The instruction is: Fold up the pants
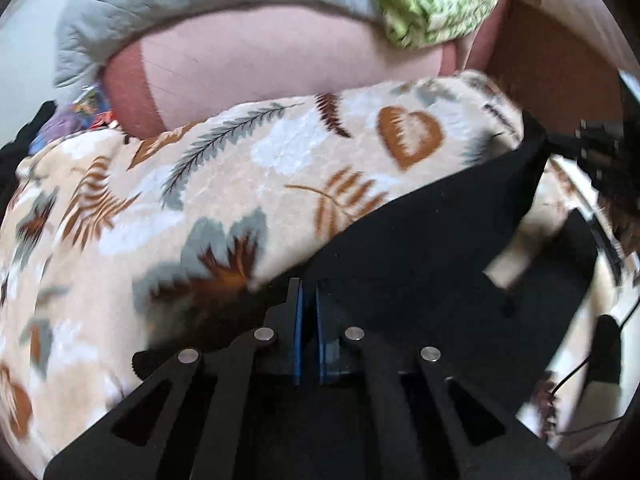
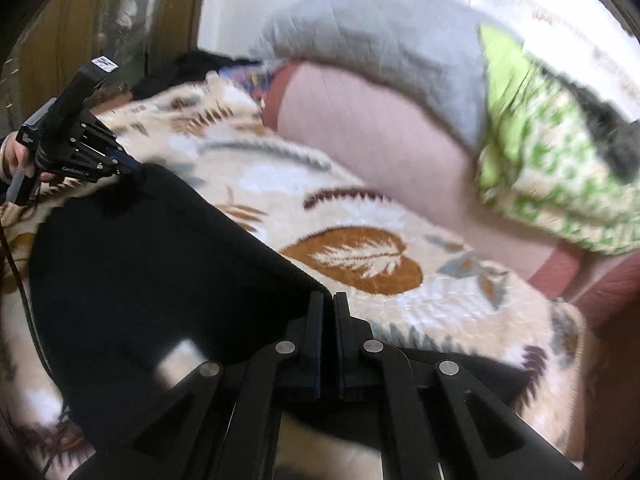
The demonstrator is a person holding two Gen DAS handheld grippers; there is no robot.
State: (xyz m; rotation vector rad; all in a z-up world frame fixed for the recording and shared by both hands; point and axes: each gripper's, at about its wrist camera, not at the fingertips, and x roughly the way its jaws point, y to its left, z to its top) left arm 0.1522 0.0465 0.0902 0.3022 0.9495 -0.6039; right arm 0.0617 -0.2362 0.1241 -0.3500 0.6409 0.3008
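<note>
Pants (image 2: 132, 264), black and soft, hang stretched between the two claws over a leaf-patterned blanket (image 1: 224, 184) on a bed, filling the view from about 6 to 9 o'clock in the right wrist picture and from 3 to 6 o'clock in the left one. The left claw (image 1: 307, 312) is closed on one edge of the fabric, and the right claw (image 2: 329, 320) is pinched tight on another (the cloth runs straight into the gap between its fingers); the left one also shows at 9 o'clock in the right view, gripping a corner of the dark cloth. Judging by the taut upper edge, the step in hand is lifting the garment by two points to bring one part over another. The next move likely calls for carrying both grips together at an even height, keeping the edge tight, then laying the fold flat on the blanket. A grey quilt (image 2: 380, 40) and a green patterned pillow (image 2: 532, 152) lie well beyond, toward 12 to 2 o'clock.
</note>
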